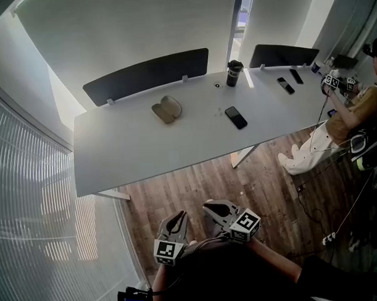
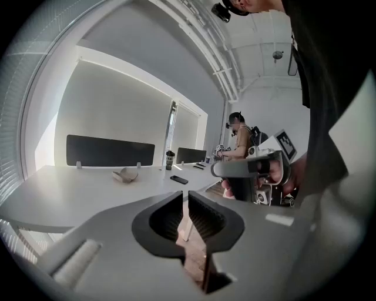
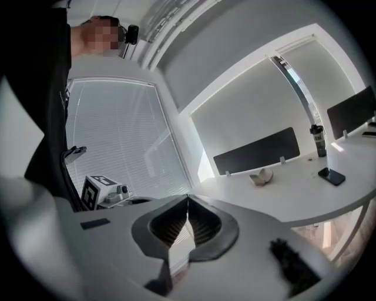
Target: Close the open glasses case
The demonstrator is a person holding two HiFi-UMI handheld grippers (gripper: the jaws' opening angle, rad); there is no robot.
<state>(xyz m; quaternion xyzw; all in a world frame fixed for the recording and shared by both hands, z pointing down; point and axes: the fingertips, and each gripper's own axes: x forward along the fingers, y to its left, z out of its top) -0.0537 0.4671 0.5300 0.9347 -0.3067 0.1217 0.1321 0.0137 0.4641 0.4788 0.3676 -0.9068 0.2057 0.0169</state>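
Note:
The open glasses case (image 1: 167,109), beige and clamshell-shaped, lies on the white table (image 1: 145,148) towards its far side. It also shows small in the left gripper view (image 2: 125,174) and the right gripper view (image 3: 261,176). Both grippers are held low over the wood floor, well short of the table's near edge and far from the case. My left gripper (image 1: 175,221) (image 2: 185,197) has its jaws drawn together with only a thin slit and nothing in them. The jaws of my right gripper (image 1: 214,207) (image 3: 188,201) meet, also empty.
A black phone (image 1: 236,117) lies right of the case, with a dark tumbler (image 1: 234,73) behind it. Two more phones (image 1: 285,85) lie at the far right. Dark divider panels (image 1: 146,75) line the back edge. A seated person (image 1: 354,110) holds grippers at the right.

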